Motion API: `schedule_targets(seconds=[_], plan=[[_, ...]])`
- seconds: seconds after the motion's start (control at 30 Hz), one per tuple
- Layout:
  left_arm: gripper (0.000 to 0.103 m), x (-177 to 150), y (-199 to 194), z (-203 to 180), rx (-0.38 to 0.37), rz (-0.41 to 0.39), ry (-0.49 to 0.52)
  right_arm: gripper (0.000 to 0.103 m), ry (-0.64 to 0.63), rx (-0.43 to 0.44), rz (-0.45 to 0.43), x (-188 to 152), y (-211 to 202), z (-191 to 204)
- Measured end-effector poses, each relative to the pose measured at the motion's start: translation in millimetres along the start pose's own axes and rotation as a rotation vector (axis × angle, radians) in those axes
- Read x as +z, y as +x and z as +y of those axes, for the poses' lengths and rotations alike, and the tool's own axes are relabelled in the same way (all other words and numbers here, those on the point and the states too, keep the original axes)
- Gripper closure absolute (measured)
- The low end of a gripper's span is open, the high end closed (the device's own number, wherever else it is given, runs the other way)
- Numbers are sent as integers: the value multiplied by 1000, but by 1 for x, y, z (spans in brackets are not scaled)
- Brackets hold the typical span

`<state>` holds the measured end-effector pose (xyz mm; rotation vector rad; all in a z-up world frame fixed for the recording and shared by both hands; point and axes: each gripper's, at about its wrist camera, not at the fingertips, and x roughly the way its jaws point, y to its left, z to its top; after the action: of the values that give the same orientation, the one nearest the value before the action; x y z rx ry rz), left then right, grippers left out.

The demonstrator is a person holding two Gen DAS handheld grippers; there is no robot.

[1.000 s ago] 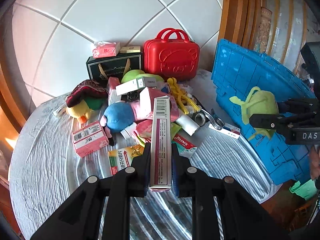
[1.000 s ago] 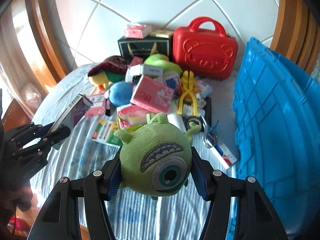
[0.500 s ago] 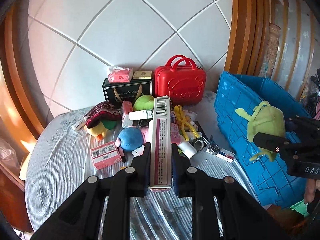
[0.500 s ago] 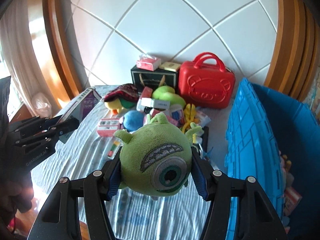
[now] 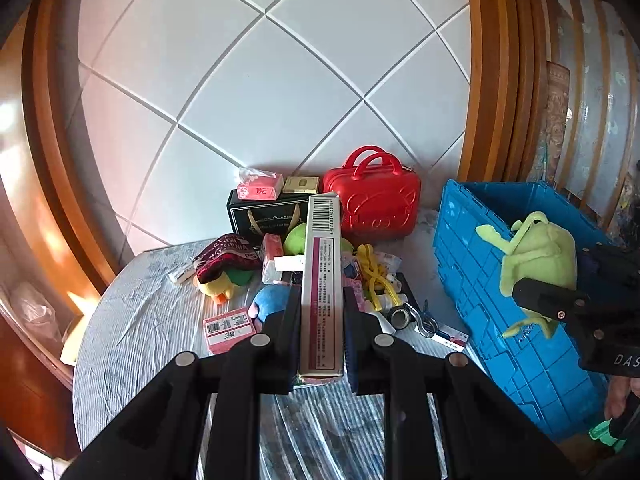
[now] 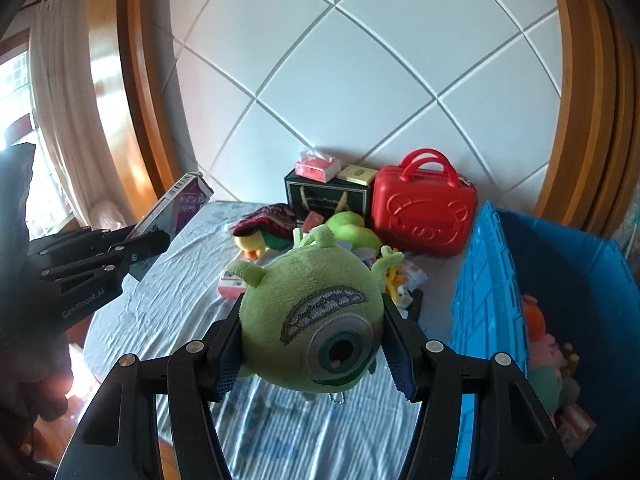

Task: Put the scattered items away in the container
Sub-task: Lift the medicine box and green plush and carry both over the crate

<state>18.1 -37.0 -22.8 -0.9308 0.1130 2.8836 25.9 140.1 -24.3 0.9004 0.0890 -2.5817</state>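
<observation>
Green one-eyed plush (image 6: 316, 320), grey stitched mouth; blue crate (image 5: 500, 280); red case (image 5: 374, 208) with embossed bear; grey-striped cloth on counter (image 5: 140, 328); white diamond-tiled wall (image 5: 260, 80).

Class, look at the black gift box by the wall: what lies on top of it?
On the black gift box lie a pink tissue pack and a small gold box, side by side. Toys in front cover its lower part.
</observation>
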Motion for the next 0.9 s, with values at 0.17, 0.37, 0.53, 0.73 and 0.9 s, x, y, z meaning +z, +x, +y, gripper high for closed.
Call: schedule_targets(seconds=[0.17,0.37,0.53,0.73,0.9], plan=[[85,13,-8,-25,13,16,24,43,11,1,-33,-1,-20,-20],[85,23,-2,-61,-7,39,44,43,65,-28,-60,-3,-44,-62],[85,32,10,-92,-36,55,59,43,109,-55,-61,-9,-57,-98],[85,47,24,-129,-82,55,84,43,146,-95,-60,-13,-69,-133],[85,61,35,-162,-130,48,115,43,186,-127,-73,-19,-83,-163]])
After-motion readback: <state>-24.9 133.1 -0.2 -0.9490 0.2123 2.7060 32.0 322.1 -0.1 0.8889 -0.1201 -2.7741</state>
